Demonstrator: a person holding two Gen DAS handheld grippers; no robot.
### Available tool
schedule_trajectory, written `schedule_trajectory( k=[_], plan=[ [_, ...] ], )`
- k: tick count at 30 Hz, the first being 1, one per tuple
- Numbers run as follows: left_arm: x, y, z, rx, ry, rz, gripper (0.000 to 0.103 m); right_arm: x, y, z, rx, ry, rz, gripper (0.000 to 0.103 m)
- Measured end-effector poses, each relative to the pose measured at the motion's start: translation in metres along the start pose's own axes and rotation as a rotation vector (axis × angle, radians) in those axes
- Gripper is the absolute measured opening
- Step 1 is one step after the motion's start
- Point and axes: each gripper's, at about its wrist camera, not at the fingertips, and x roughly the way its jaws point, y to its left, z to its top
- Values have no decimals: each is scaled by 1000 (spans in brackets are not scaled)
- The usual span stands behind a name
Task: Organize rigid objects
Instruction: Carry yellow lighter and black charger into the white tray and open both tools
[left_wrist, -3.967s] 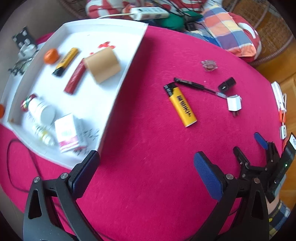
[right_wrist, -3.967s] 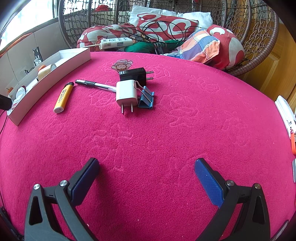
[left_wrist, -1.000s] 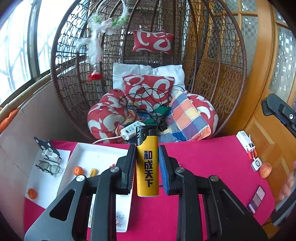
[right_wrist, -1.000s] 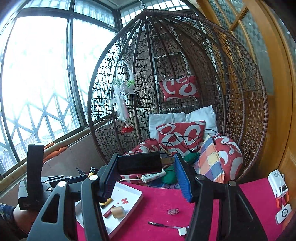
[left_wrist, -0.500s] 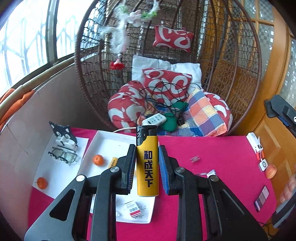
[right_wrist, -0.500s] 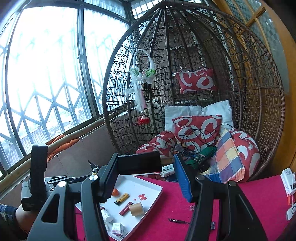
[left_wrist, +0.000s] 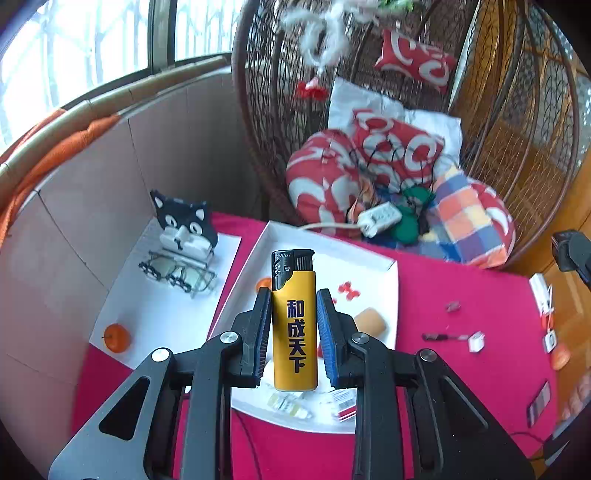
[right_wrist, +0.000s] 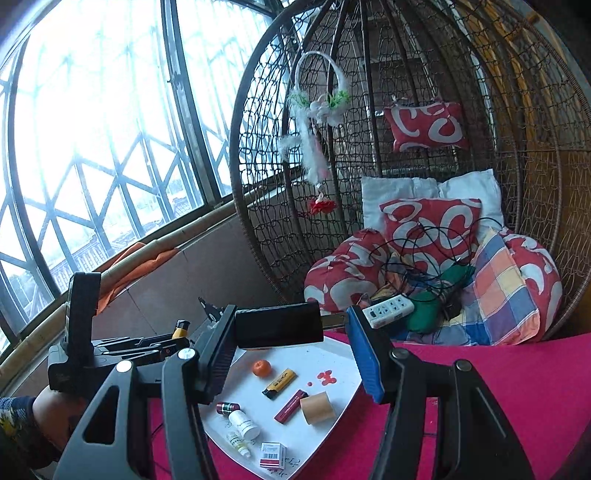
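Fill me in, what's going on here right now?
A person is sorting loose items into the white tray. The left gripper clamps a yellow lighter upright above the tray. The right gripper holds a black charger by its ends, also near the tray. Neither is set down yet.

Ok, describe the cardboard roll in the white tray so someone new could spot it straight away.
Find the white tray on the pink tablecloth before the wicker chair. Near its right edge lies the cardboard roll, beside a dark red stick. It is the tray's only plain tan, unlabelled cylinder.
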Motion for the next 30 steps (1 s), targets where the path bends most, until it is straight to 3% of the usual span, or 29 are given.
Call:
schedule_trajectory(
  k=[9, 16, 25, 26, 28, 29, 30],
  plan=[
    [82, 3, -5, 111, 183, -24, 24, 97, 21, -49, -9, 232, 21, 58],
    [115, 8, -8, 163, 248, 0, 24, 145, 36, -91, -42, 375, -19, 58],
    [120, 7, -5, 173, 239, 4, 24, 162, 41, -118, -63, 443, -68, 58],
    [119, 6, -5, 171, 238, -8, 28, 162, 42, -118, -65, 440, -73, 59],
    [116, 3, -4, 157, 229, -26, 56, 162, 41, -117, -70, 425, -88, 59],
    [114, 2, -3, 150, 220, -30, 87, 162, 41, -117, -71, 421, -89, 59],
    [112, 1, -2, 146, 207, -28, 102, 162, 40, -117, -71, 420, -85, 69]
  ],
)
